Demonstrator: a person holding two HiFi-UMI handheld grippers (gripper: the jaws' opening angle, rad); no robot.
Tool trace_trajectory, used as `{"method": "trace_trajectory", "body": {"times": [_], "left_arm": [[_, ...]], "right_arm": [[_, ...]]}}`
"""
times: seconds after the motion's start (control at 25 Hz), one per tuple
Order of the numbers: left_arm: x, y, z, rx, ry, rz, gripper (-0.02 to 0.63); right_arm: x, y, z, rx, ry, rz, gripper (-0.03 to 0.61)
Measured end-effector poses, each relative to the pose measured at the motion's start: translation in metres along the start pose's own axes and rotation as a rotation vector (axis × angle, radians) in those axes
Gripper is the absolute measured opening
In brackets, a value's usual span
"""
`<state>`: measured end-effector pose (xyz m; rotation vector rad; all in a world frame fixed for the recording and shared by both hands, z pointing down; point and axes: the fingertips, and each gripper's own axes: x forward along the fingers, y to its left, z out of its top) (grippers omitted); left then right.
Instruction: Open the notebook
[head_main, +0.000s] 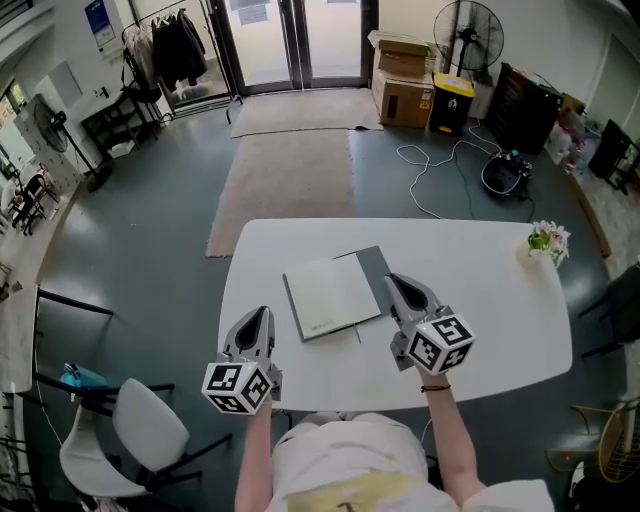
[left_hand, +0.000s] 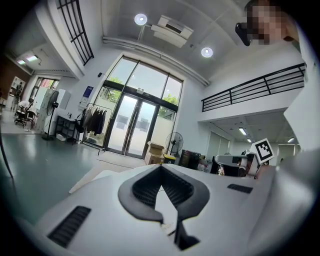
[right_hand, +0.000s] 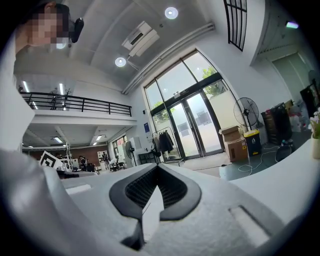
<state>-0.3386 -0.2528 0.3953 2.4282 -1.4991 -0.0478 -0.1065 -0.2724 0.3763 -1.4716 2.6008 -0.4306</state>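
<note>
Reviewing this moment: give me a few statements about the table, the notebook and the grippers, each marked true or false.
1. The notebook lies on the white table. True.
2. The left gripper touches the notebook. False: it is apart from it, to its left and nearer the person.
3. Flowers stand near the table's right end. True.
4. The right gripper has its jaws wide open. False: they are together, with nothing held.
5. A fan stands on the table. False: it stands on the floor by the far wall.
</note>
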Motion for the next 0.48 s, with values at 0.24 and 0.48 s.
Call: {"method": "trace_trajectory", "body": {"times": [0.24, 0.48], "left_arm": [[-0.0024, 0.0059, -0.0007, -0.001, 0.001, 0.014, 0.0], [-0.0035, 0.009, -0.0055, -0.006, 0.003, 0.022, 0.0]], "right_arm": [[0.0007, -0.003, -0.0013, -0.001, -0.006, -0.013, 0.005], [-0.0007, -0.007, -0.0046, 0.005, -0.01, -0.026, 0.005]]}}
